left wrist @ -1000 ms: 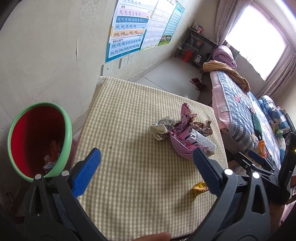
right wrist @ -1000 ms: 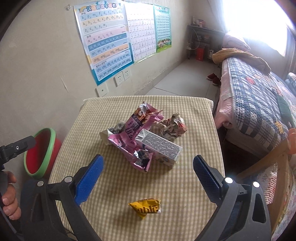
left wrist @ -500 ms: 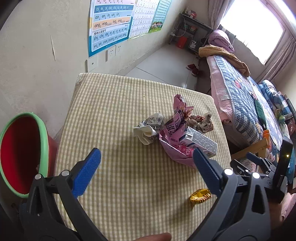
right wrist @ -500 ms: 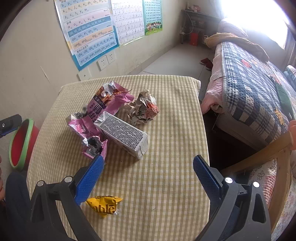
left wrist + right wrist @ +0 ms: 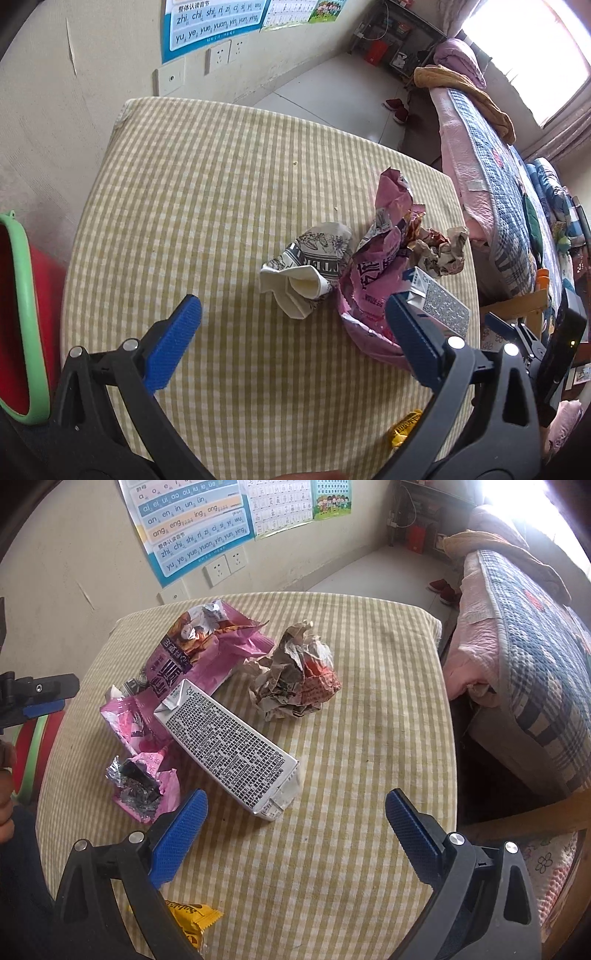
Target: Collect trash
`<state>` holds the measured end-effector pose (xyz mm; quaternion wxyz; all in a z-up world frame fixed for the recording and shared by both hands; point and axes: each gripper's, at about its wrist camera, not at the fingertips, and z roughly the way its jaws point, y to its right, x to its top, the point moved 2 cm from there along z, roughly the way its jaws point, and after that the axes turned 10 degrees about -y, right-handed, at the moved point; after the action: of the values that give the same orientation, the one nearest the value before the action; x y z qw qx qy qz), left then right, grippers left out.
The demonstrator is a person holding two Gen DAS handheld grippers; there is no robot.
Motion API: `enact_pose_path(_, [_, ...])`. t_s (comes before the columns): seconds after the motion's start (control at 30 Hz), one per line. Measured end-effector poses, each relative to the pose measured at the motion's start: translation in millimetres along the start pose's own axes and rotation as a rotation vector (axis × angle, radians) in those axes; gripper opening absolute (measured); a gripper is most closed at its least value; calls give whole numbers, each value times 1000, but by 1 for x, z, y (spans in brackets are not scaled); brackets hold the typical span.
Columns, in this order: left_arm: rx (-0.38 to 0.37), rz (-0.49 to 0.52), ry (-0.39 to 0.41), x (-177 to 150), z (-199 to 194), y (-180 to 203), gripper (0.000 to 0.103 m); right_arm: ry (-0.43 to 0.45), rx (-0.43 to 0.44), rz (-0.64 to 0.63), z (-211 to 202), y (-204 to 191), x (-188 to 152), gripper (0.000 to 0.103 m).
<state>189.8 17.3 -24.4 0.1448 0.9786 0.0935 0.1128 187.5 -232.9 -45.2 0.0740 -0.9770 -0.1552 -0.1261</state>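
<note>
Over the last second I have brought both grippers in closer over the checked tablecloth [image 5: 369, 672], so the trash pile now fills my views. My right gripper [image 5: 295, 814] is spread wide and empty, just short of the near end of the milk carton [image 5: 229, 746], which lies against the pink snack bag [image 5: 199, 664]. My left gripper [image 5: 293, 321] is equally wide and empty, facing the crumpled paper cup [image 5: 310, 266] left of that carton. The red bin [image 5: 22, 314] waits off the table's left edge, so I judge the grabs come next.
</note>
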Motion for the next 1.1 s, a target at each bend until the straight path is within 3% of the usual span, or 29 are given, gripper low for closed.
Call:
enact_pose_path(0.27, [-60, -34, -61, 14, 44, -6, 97, -25, 48, -72, 24, -5, 10, 90])
enact_pose_path(0.37, [-84, -59, -67, 18, 53, -9, 97, -28, 68, -92, 30, -10, 14, 83])
enact_pose_path(0.4, [-98, -70, -71, 19, 55, -10, 97, -33, 76, -96, 32, -11, 15, 76])
enact_pose_path(0.5, [-117, -84, -64, 20, 58, -11, 90, -40, 85, -108, 36, -17, 16, 60])
enact_pose_path(0.6, [-128, -87, -59, 18, 56, -11, 67, -31, 71, -112, 34, -23, 16, 51])
enact_pose_path(0.63, [-129, -90, -61, 17, 55, -12, 59, -29, 72, -109, 33, -24, 15, 50])
enact_pose_path(0.83, [-124, -87, -43, 9, 42, -24, 58, -11, 62, -93, 25, -25, 9, 47])
enact_pose_path(1.1, [-36, -52, 28, -5, 0, -31, 58, 39, 30, -65, -6, -18, -3, 46])
